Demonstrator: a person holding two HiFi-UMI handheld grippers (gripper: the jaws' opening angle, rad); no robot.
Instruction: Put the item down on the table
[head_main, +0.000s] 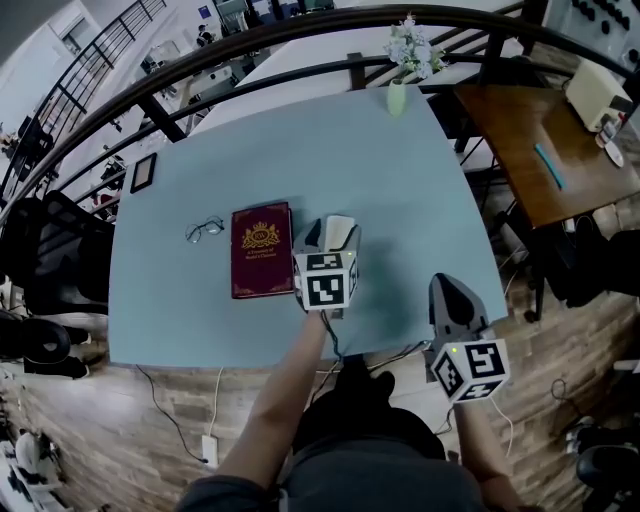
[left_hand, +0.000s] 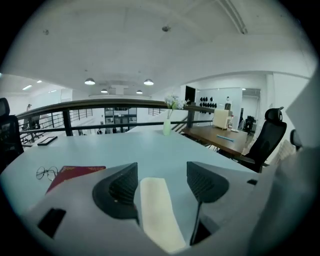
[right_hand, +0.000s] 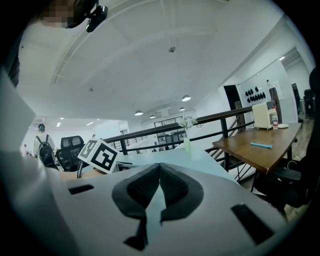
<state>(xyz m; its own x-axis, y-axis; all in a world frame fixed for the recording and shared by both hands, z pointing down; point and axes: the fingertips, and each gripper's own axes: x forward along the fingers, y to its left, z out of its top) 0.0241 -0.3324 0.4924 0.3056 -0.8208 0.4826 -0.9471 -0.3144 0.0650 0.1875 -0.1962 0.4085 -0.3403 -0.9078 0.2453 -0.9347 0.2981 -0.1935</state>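
A flat cream item (left_hand: 156, 210) lies lengthwise between the jaws of my left gripper (left_hand: 161, 172). It rests against the left pad (left_hand: 122, 187), and a gap shows between it and the right pad (left_hand: 202, 182), so the jaws stand open around it. In the head view the item (head_main: 341, 229) and the left gripper (head_main: 335, 232) are low over the pale blue table (head_main: 400, 190), just right of a book. My right gripper (head_main: 447, 284) hovers off the table's near right edge, its jaws shut and empty (right_hand: 160, 172).
A maroon book (head_main: 261, 250) lies left of the left gripper, with spectacles (head_main: 205, 229) beyond it. A small dark frame (head_main: 143, 172) sits at the far left. A vase of flowers (head_main: 398, 95) stands at the far edge. A wooden desk (head_main: 520, 150) is to the right.
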